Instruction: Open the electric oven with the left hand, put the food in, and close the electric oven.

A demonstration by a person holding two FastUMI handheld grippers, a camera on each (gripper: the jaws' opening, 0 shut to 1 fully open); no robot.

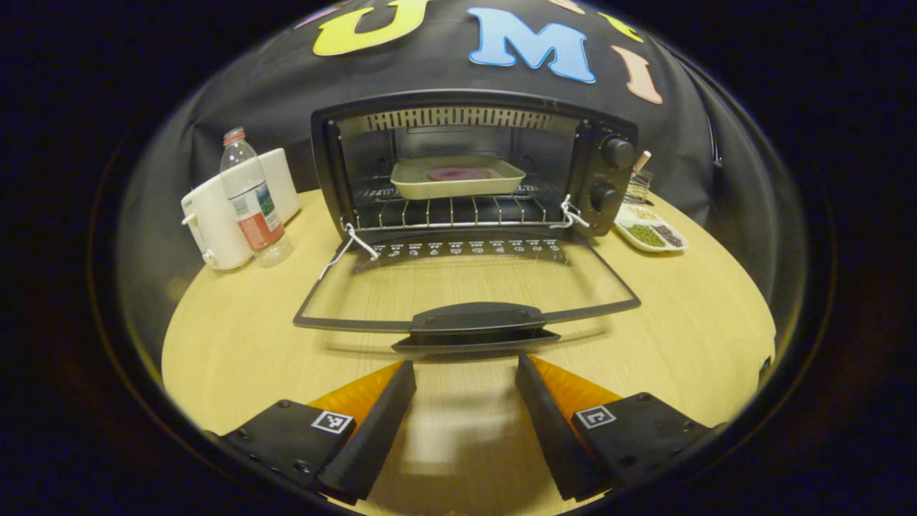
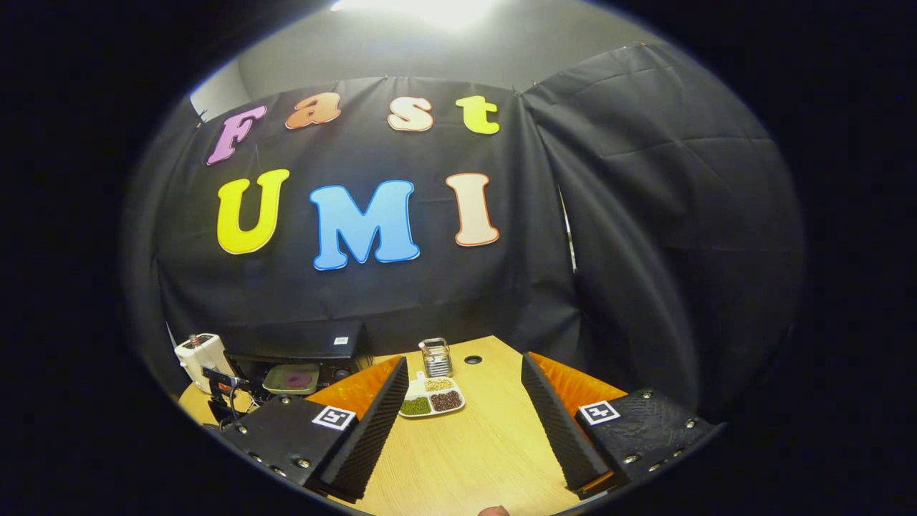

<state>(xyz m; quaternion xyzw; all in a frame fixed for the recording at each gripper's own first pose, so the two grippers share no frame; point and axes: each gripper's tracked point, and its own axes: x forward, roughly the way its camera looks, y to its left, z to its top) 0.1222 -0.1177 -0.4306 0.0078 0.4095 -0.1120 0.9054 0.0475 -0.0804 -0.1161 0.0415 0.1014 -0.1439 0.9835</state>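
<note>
The black electric oven (image 1: 473, 165) stands at the back of the round wooden table (image 1: 215, 344) with its glass door (image 1: 466, 283) folded down flat. On the oven's wire rack sits a beige tray (image 1: 456, 177) holding a reddish round piece of food (image 1: 458, 173). My left gripper (image 1: 466, 363) is open and empty, just in front of the door handle (image 1: 473, 319) and not touching it. My right gripper (image 2: 464, 360) is open and empty, held over the table's right side. In the right gripper view the oven (image 2: 301, 347) and tray (image 2: 290, 378) lie at the lower left.
A water bottle (image 1: 247, 197) and a white appliance (image 1: 215, 222) stand left of the oven. A white sectioned dish of beans (image 1: 650, 231) and a small jar (image 1: 637, 186) sit to its right. The dish (image 2: 430, 400) lies just beyond my right gripper's fingers.
</note>
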